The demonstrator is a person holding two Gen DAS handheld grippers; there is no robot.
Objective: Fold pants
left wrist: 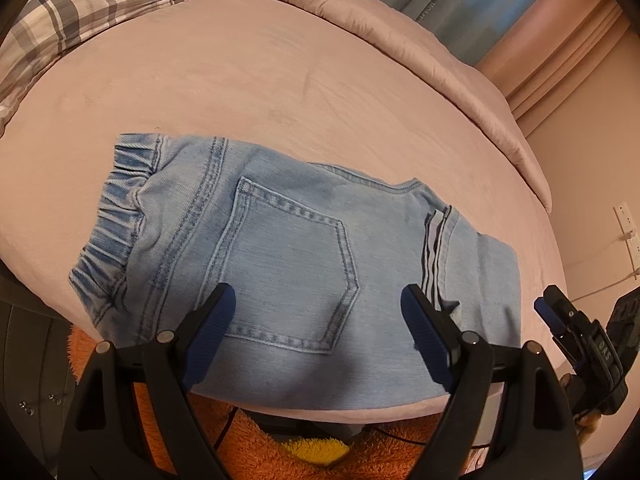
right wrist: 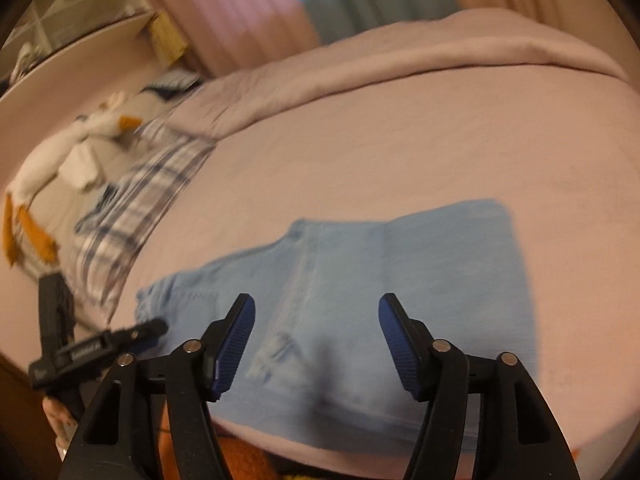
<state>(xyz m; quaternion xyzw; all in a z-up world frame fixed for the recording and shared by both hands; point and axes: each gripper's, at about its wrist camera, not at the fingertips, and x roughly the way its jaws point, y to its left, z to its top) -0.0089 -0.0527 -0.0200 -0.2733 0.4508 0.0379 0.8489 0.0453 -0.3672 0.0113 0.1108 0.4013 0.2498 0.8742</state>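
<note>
Both our left tongs (left wrist: 318, 312) and right tongs (right wrist: 316, 332) gape empty over the soft, floppy pants (left wrist: 288, 248), so we'd pinch the thick waistband (left wrist: 116, 216) at nine o'clock.

Setting: a home bedroom, as we read it. We list a bed (left wrist: 280, 80) under a pinkish-mauve cover, with a bunched comforter (left wrist: 360, 12) at its far side; a plaid pillow (left wrist: 80, 4) at the head; a white stuffed toy with orange feet (right wrist: 60, 160) beside it; long pink and blue curtains (right wrist: 248, 4) behind; a wall outlet with a cord plugged in (left wrist: 628, 232); an orange shaggy rug (left wrist: 260, 440) on the floor below the bed's edge
</note>
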